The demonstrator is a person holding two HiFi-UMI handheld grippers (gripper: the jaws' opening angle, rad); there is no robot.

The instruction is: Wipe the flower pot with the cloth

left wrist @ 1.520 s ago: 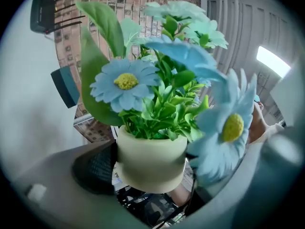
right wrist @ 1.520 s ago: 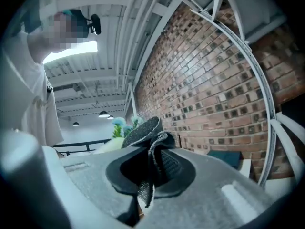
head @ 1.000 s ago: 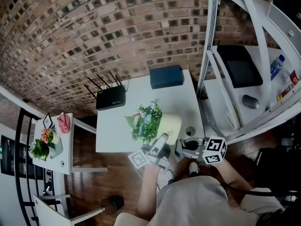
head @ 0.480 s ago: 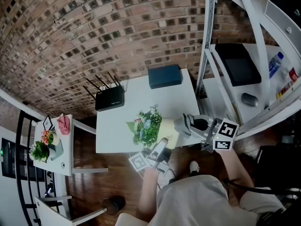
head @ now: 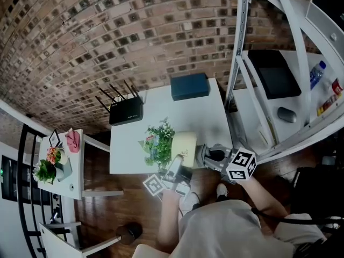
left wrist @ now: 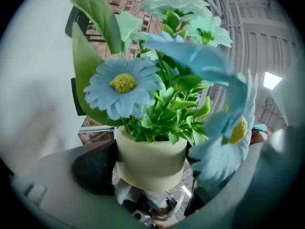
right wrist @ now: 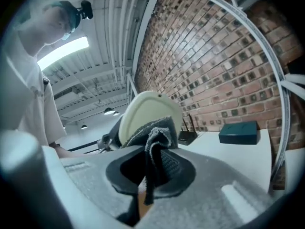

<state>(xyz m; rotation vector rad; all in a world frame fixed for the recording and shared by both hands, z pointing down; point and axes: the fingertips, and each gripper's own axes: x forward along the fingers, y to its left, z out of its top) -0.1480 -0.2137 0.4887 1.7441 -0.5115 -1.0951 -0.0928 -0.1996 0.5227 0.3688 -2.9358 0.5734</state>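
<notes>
pot: flower pot (head: 184,143) tipped sideways at the worktop's (head: 161,107) 6 o'clock edge, flowers pointing to 9
left tool (left wrist: 150,182): clamped on the flower pot
right tool (right wrist: 150,175): pinching the grey cloth (right wrist: 159,140), up against the pot's base

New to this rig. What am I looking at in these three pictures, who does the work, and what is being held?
No robot: a person holds a two-fingered gripper in each hand. The wide picture comes from a camera on the person's head, looking down; the other two come from cameras riding on the grippers, looking along their fingers. The left gripper is shut on a cream flower pot with blue flowers, tipped sideways over the near edge of the white table. The right gripper is shut on a grey cloth, held up to the pot's base. A black router and a dark box sit on the table.
</notes>
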